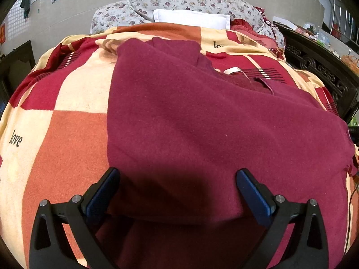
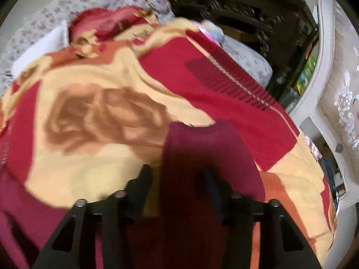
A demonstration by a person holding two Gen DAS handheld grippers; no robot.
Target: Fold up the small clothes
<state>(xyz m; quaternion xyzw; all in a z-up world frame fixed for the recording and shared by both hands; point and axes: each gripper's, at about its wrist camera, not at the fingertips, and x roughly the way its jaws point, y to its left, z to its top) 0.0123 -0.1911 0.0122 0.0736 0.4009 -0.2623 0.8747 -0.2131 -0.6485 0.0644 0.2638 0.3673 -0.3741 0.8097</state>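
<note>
left gripper [image 1: 177, 192] hovers wide over the maroon top [image 1: 190, 123] spread on the blanket [image 1: 67, 134], right gripper [image 2: 177, 190], blurred, straddles a sleeve [image 2: 202, 148], grip unclear; soft, light fleece, likely best pinched at hem or cuff.

Left wrist view sits low, close over the maroon garment [image 1: 202, 123], looking forward along the bed toward the floral pillows [image 1: 179, 0] and wall. Right wrist view, motion-blurred, looks down close on the checked blanket [image 2: 101, 112], angled toward the dark carved furniture [image 2: 246, 15]. Both views share blanket, garment, pillows.
</note>
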